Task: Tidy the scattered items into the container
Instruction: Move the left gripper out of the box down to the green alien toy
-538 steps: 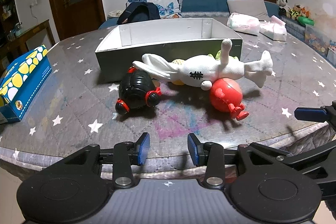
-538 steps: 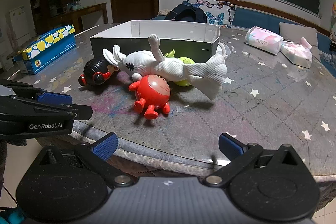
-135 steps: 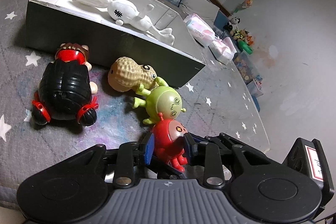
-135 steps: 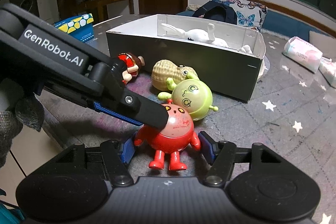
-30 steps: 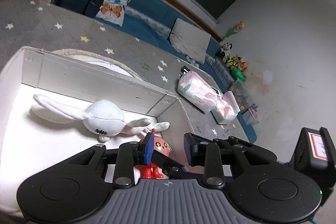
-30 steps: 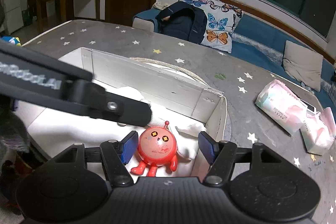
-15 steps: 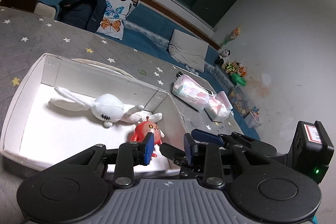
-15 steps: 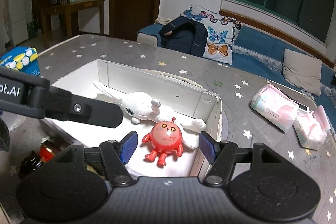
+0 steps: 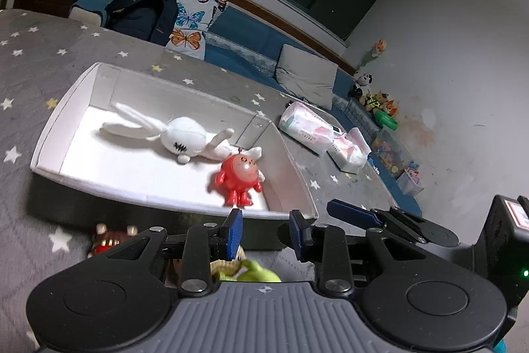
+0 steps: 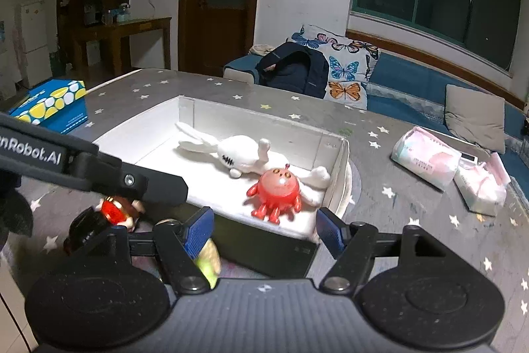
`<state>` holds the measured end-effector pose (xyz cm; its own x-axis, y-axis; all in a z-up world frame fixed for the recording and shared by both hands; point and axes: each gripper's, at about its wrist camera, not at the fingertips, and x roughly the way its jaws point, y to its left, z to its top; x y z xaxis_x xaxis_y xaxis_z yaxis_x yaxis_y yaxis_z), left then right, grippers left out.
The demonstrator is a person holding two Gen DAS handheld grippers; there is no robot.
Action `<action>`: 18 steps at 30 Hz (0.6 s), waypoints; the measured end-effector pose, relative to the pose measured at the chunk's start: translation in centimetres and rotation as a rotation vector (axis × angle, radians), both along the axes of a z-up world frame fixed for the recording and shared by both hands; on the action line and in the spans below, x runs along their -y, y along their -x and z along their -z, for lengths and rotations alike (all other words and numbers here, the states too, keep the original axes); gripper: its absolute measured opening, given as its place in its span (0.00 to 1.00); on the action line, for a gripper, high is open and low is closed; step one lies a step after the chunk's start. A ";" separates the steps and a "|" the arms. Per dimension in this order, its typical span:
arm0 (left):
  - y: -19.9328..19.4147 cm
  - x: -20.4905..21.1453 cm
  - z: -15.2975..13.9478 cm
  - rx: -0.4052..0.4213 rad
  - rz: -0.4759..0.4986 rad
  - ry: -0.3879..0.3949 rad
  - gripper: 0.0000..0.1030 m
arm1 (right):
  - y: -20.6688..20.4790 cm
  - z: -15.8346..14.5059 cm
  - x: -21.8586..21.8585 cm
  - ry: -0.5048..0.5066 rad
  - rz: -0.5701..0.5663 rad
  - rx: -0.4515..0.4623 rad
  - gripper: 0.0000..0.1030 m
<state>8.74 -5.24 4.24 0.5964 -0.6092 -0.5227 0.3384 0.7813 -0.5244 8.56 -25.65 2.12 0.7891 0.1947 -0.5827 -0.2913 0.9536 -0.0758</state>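
The white-lined box (image 9: 62, 154) (image 10: 334, 174) holds a white plush rabbit (image 9: 178, 138) (image 10: 241, 154) and a round red toy (image 9: 239, 176) (image 10: 277, 187) at its right end. My left gripper (image 9: 264, 232) is open and empty, above the box's near wall. My right gripper (image 10: 263, 232) is open and empty, just short of the box. On the table in front of the box lie a black and red toy (image 10: 105, 215) (image 9: 109, 240), a green toy (image 9: 254, 273) (image 10: 206, 268) and a tan peanut toy (image 10: 211, 250), partly hidden behind my fingers.
A blue and yellow tissue box (image 10: 49, 105) stands at the table's far left. Pink tissue packs (image 10: 426, 157) (image 9: 307, 128) lie to the right of the box. A sofa with a dark backpack (image 10: 294, 68) is beyond the table.
Both grippers have drawn back from the box toward the table's near side. The red toy stays lying in the box.
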 end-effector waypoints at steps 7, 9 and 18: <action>1.4 -0.1 1.1 -0.027 0.001 -0.014 0.33 | 2.0 1.2 0.2 -0.022 -0.013 -0.021 0.69; 1.6 0.0 1.5 -0.040 0.001 -0.022 0.33 | 2.4 1.6 0.2 -0.025 -0.017 -0.029 0.69; 2.2 0.3 3.3 -0.103 0.016 -0.037 0.33 | 3.8 3.3 0.0 -0.043 -0.043 -0.070 0.73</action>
<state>6.52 -5.54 0.97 0.5285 -0.5975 -0.6030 0.2966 0.7955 -0.5283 4.73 -25.67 -1.17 0.7370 0.2532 -0.6267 -0.3349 0.9422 -0.0132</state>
